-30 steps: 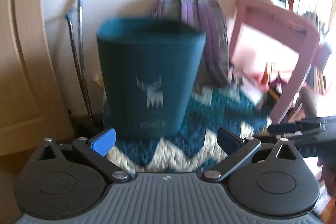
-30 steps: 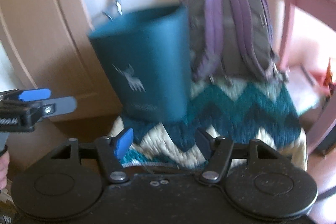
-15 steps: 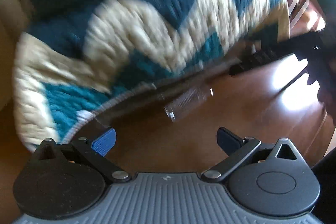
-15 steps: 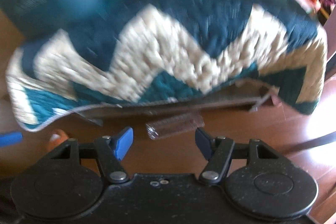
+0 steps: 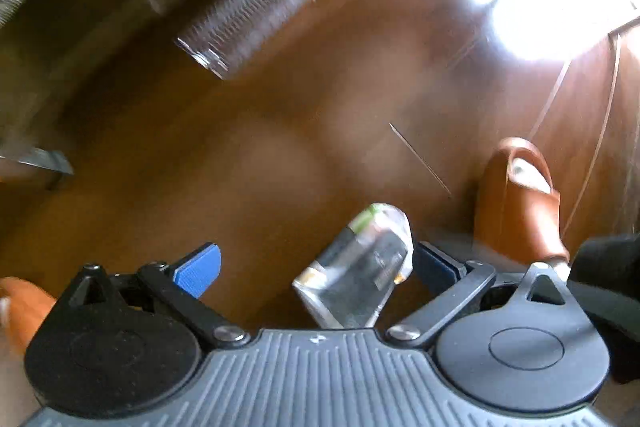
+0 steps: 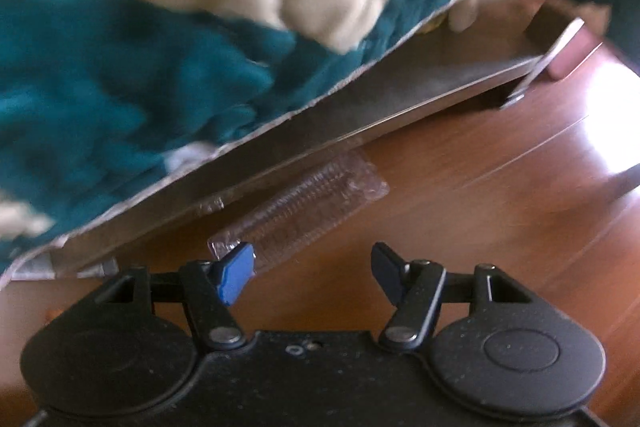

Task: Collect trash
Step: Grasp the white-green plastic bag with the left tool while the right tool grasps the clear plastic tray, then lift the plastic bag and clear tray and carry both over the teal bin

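A clear ribbed plastic bottle (image 5: 248,11) lies on the brown wood floor, far ahead in the left wrist view. A crumpled clear wrapper with a green patch (image 5: 360,267) lies on the floor between my left gripper's (image 5: 316,265) open fingers, touching neither that I can see. In the right wrist view the same ribbed clear bottle (image 6: 304,207) lies by the bed frame's edge. My right gripper (image 6: 314,271) is open just in front of it, its blue left fingertip (image 6: 236,271) overlapping the bottle's near end.
A teal and cream quilt (image 6: 160,39) hangs over a low bed frame (image 6: 360,107) above the bottle. Brown slippers show on the floor at the right (image 5: 520,203) and at the lower left (image 5: 24,311). Sun glare (image 5: 560,7) lights the floor at the far right.
Both grippers have tipped down from the teal bin and backpack to the floor and moved closer. The bottle now sits near the right gripper; the wrapper has come into the left view.
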The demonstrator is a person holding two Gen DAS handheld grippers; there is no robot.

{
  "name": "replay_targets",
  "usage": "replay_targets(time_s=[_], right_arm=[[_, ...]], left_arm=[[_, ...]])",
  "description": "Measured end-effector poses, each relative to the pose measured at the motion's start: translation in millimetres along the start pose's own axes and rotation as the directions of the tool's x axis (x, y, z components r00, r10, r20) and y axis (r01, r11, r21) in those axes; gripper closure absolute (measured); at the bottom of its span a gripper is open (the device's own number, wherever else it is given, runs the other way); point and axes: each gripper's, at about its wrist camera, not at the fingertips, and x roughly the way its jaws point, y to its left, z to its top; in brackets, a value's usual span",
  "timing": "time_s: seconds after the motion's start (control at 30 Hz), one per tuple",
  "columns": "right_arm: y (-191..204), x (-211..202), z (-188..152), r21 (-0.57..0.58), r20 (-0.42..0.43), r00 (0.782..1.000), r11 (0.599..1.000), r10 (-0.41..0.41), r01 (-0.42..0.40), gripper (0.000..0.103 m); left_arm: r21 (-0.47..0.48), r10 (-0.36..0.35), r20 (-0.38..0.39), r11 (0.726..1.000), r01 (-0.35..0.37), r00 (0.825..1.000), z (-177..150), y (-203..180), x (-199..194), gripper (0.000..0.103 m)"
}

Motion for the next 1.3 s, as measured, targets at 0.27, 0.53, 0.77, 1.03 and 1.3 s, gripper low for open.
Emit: replay_targets(time_s=[0.27, 0.53, 0.77, 1.03, 1.3], right_arm=[[-22, 63, 2, 0.056, -0.042, 0.999, 0.998, -0.035, 0.037, 0.041], [-33, 82, -6, 0.09, -0.056, 0.998, 0.996, -0.024, 0.029, 0.062], [-34, 89, -3, 0.108, -0.067, 0.997, 0.994, -0.026, 0.033, 0.088], [-40, 77, -4, 0.134, -0.098, 0.994, 0.989, -0.054, 0.067, 0.103], [-36, 27, -14, 0.048, -0.113, 0.985, 0.99, -0.128, 0.134, 0.103]], left_arm=[[0.167, -0.011, -0.079, 0.986, 0.024, 0.997, -12, -21, 65, 0.001], [0.269, 0.005, -0.118, 0.963, 0.027, 0.993, -19, -39, 102, 0.022], [0.284, 0.03, -0.12, 0.959, 0.005, 0.992, -21, -38, 114, 0.049], [0.22, -0.003, -0.107, 0.975, 0.026, 0.994, -28, -28, 99, 0.091], [0.116, 0.018, -0.106, 0.993, -0.006, 0.994, -22, -7, 59, 0.095]])
